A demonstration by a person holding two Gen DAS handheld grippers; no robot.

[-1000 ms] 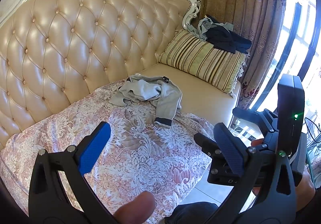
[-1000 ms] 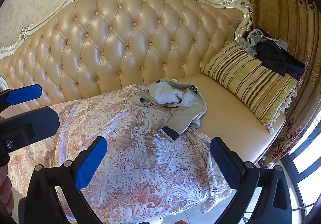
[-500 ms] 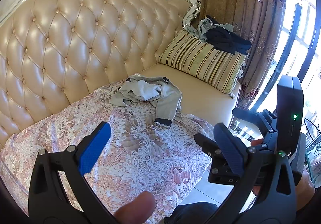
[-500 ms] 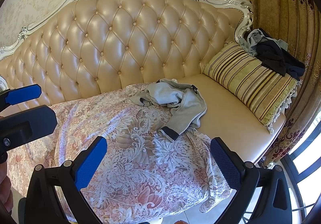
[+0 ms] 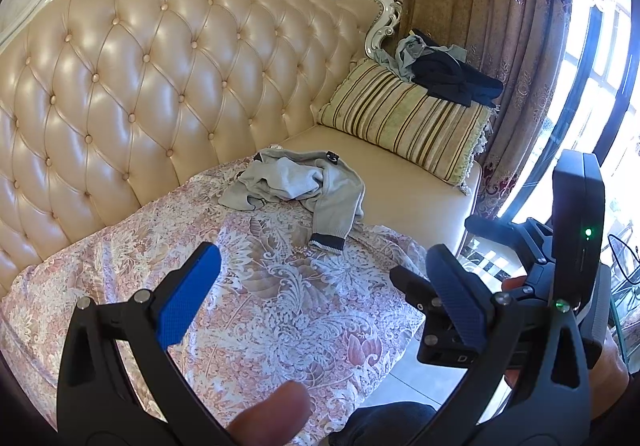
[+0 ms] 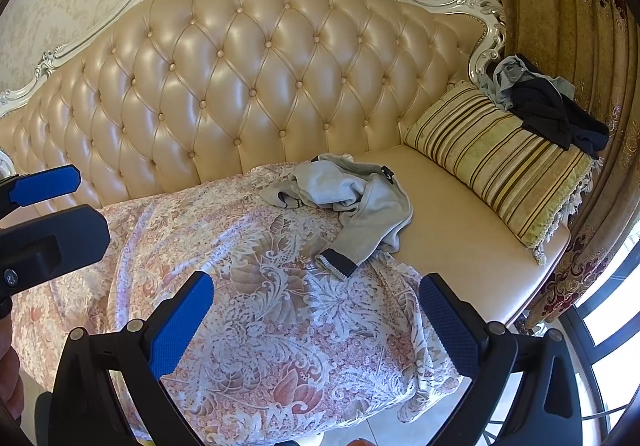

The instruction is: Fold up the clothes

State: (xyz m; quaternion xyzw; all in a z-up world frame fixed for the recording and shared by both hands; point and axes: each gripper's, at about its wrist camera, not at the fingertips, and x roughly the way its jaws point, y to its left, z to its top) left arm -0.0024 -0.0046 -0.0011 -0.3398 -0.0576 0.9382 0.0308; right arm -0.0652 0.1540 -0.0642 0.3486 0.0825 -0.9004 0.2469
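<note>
Grey knit lay crumpled where I was looking: a grey sweater (image 6: 352,202) sat bunched on the far edge of the floral lace throw (image 6: 280,326), close to the tufted leather backrest (image 6: 248,86). One sleeve ran toward me and ended in a dark cuff with a pale stripe (image 6: 336,262), flat on the throw. Part of the sweater's right side spilled off the throw's edge onto the bare cream seat (image 6: 460,214).

I held the left gripper (image 5: 320,298) with its blue-padded fingers spread wide and nothing between them, hovering above the near part of the throw, well short of the sweater. The right gripper (image 6: 316,322) was likewise spread wide and bare, above the throw's front portion. From the left wrist view I could see the right gripper's body off to the right, beyond the sofa's front edge.

Between both grippers and the sweater the throw lay open, rumpled in shallow folds. Its right corner drooped over the sofa's front edge toward the tiled floor. Farther right a striped cushion (image 6: 500,162) leaned at the sofa's end, with dark clothes (image 6: 552,114) heaped on top, just beside the patterned curtain (image 6: 560,6).
</note>
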